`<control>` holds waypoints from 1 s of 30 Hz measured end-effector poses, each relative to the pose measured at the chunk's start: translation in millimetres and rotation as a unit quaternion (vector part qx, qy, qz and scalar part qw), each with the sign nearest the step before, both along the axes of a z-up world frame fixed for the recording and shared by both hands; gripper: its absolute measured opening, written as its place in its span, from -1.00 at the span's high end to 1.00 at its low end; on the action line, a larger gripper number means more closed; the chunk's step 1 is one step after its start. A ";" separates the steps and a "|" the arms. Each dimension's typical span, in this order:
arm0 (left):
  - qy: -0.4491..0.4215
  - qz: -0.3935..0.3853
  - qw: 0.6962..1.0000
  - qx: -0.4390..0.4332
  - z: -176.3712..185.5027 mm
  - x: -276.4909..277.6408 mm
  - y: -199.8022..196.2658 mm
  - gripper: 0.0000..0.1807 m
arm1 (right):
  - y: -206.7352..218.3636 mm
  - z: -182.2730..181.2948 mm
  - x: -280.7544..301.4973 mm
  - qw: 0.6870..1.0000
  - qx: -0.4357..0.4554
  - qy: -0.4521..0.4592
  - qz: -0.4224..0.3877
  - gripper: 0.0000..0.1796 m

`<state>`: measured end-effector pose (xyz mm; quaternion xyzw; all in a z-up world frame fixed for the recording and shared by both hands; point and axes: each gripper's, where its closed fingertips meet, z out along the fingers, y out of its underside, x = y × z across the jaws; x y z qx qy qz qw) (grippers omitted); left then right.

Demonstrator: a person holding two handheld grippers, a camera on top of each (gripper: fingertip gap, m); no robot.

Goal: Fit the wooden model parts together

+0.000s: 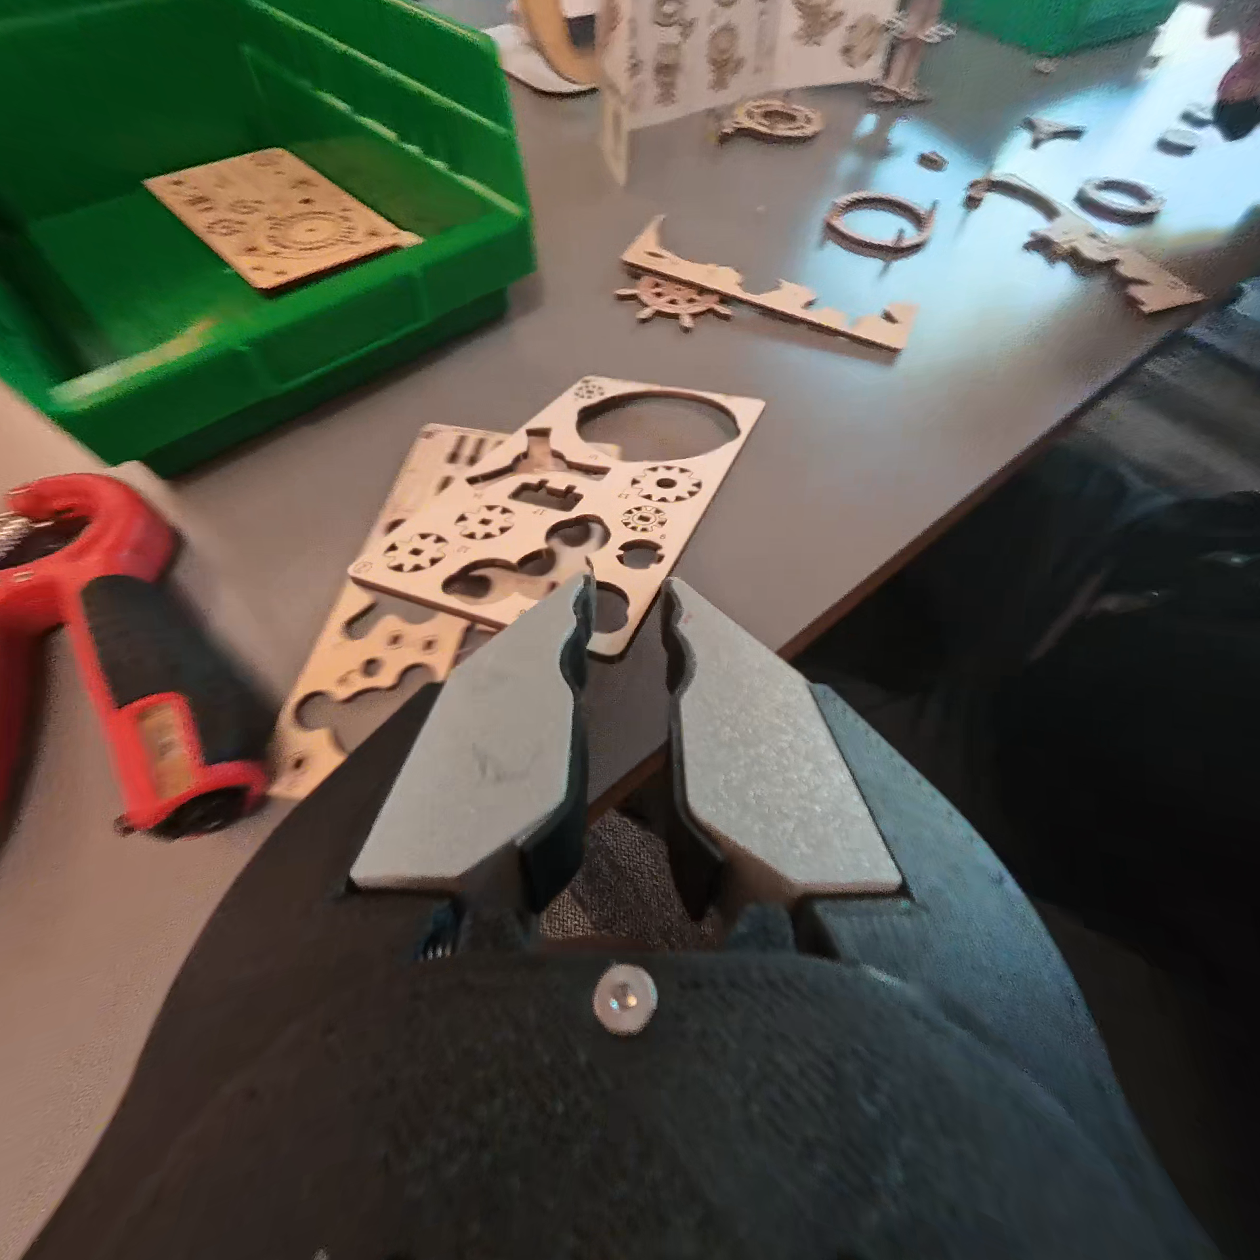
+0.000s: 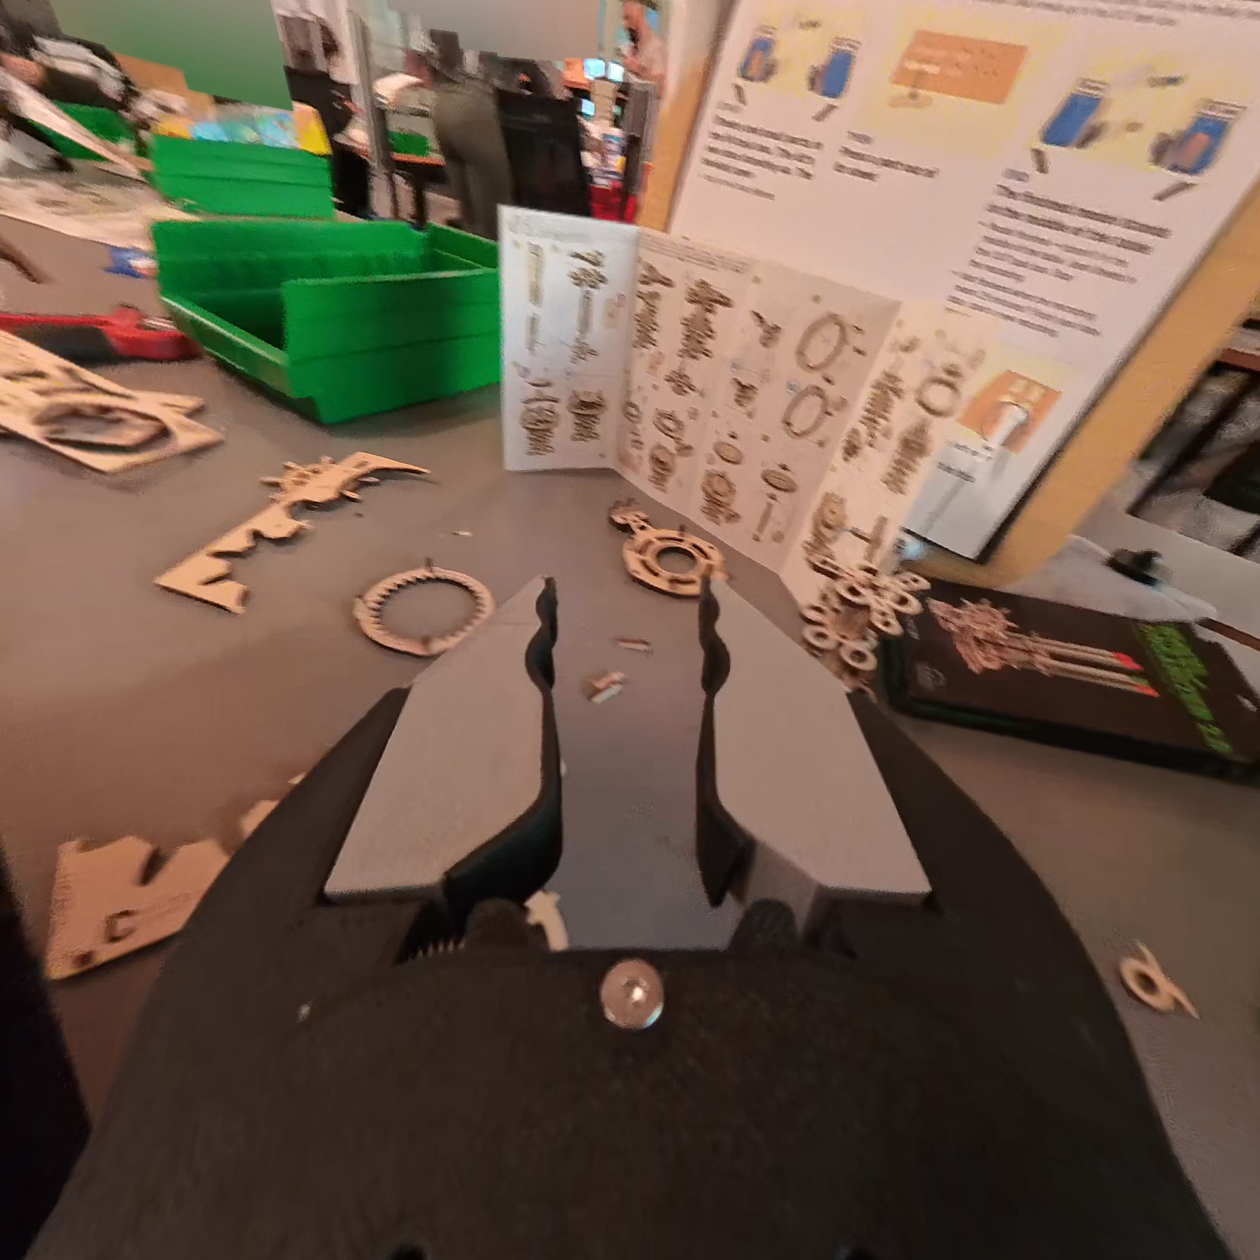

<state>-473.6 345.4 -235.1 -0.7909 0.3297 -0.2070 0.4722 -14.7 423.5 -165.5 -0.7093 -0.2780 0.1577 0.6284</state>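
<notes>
While both tongs hang empty, you're at the pick stage: nothing gripped, nothing mated yet. Left tongs point(image 1: 627, 600) sit a little apart over the tabletop point(image 1: 852, 436) edge, tips just above the corner of the top sheet point(image 1: 566, 504). Right tongs point(image 2: 627, 613) are wider apart, aimed at bare tabletop w/ two tiny slivers point(image 2: 603, 685) between the tips.

Where the parts are: loose ones lie spread in front of the right tongs. Toothed ring point(image 2: 423, 613) is just left of the tips, round hub plate point(image 2: 671, 556) just beyond them, and the long notched strip point(image 2: 286, 518) further left. A stack of small gears point(image 2: 859, 613), seemingly part-built, sits right, touching or nearly touching the dark box point(image 2: 1063, 682). Left view shows a ship's-wheel piece point(image 1: 671, 296) tucked against the strip.

Materials: thin laser-cut ply, pale, matte, dark burnt edges. Sheets are mostly punched out, so they're lacy and prob. fragile; a second sheet point(image 1: 368, 654) lies under the first. Ring is thin w/ fine inner teeth; snaps easily, I'd guess. Flat parts on a smooth grey top give little to grab, so expect to slide one to the edge or tip it up.

Next move, as I judge it: pick one part per side, probably ring + hub, grip by the solid rim not the teeth, then line up tabs and slots squarely before pressing. Check the fold-out guide point(image 2: 682, 382) standing behind. Green bin point(image 1: 273, 204) holds one uncut sheet point(image 1: 279, 218); red tool point(image 1: 136, 648) lies left, not needed yet.
</notes>
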 end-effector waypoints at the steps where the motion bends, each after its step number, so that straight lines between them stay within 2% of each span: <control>1: 0.009 -0.015 1.000 -0.001 -4.5 7.4 -2.5 0.83 | -4.3 3.5 -12.3 1.000 -0.002 0.005 0.021 0.59; 5: 0.053 -0.079 0.995 0.008 -14.7 42.9 -6.3 0.83 | -29.2 16.0 -77.9 0.991 -0.018 0.020 0.133 0.59; 10: 0.039 -0.080 0.996 -0.016 -17.4 83.7 -6.0 0.82 | -79.7 6.3 -182.8 0.946 -0.099 0.038 0.307 0.56; 11: 0.039 -0.068 0.997 -0.020 -18.8 84.1 -6.1 0.71 | -87.7 -0.1 -198.9 0.938 -0.112 0.023 0.327 0.55; 12: 0.041 -0.059 0.997 -0.024 -19.6 81.6 -8.2 0.64 | -93.5 -6.6 -211.6 0.933 -0.119 0.006 0.339 0.54; 15: 0.031 -0.019 0.999 -0.018 -10.8 53.7 -18.7 0.63 | -103.0 -18.9 -230.7 0.924 -0.124 -0.033 0.359 0.51; 21: 0.055 0.133 0.989 -0.026 -13.5 -55.5 -27.9 0.62 | -102.5 -24.3 -238.2 0.914 -0.144 -0.028 0.377 0.50; 25: 0.039 0.136 0.990 -0.030 -24.7 -59.9 -25.2 0.58 | -101.0 -25.2 -246.0 0.909 -0.154 -0.011 0.387 0.50; 30: 0.108 0.143 0.984 -0.022 -44.5 -65.1 -18.8 0.54 | -100.4 -27.7 -246.1 0.909 -0.162 -0.008 0.384 0.49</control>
